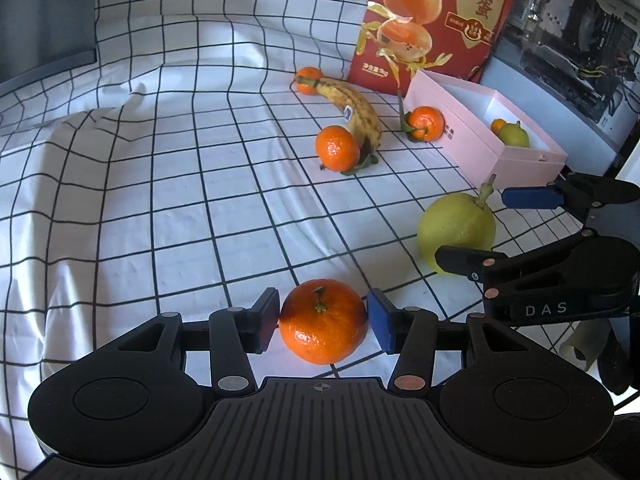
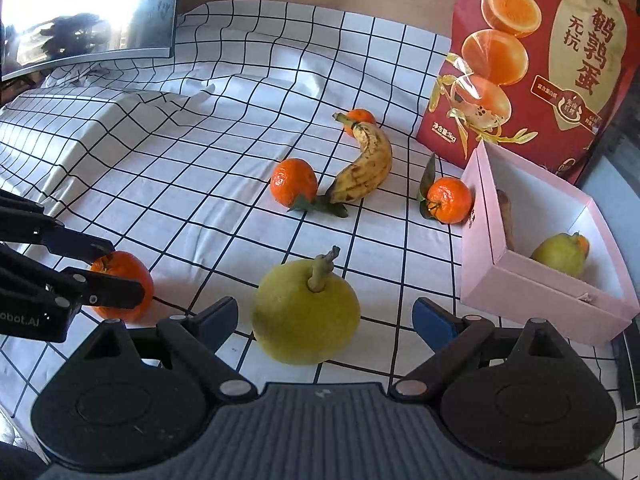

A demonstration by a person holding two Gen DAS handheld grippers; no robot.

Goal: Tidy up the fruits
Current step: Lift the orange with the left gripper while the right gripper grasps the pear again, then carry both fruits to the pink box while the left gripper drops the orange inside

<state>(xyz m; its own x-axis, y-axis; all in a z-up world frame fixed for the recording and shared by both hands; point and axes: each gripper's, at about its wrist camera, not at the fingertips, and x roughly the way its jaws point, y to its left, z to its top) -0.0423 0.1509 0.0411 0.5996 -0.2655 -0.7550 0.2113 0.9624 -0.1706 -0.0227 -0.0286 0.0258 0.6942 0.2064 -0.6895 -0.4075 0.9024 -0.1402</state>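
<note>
A tangerine sits on the checked cloth between the blue pads of my left gripper, which is open; the pads stand right at its sides. In the right wrist view the left gripper flanks that same tangerine. A large yellow-green pear rests upright between the fingers of my open right gripper, with a gap on each side. The pear and the right gripper also show in the left wrist view. A pink box at the right holds a smaller pear and a tangerine.
A spotted banana lies mid-cloth with three tangerines around it, one against the box. A red bag stands behind the box. A monitor is at the back left. The cloth rises in a fold at the left.
</note>
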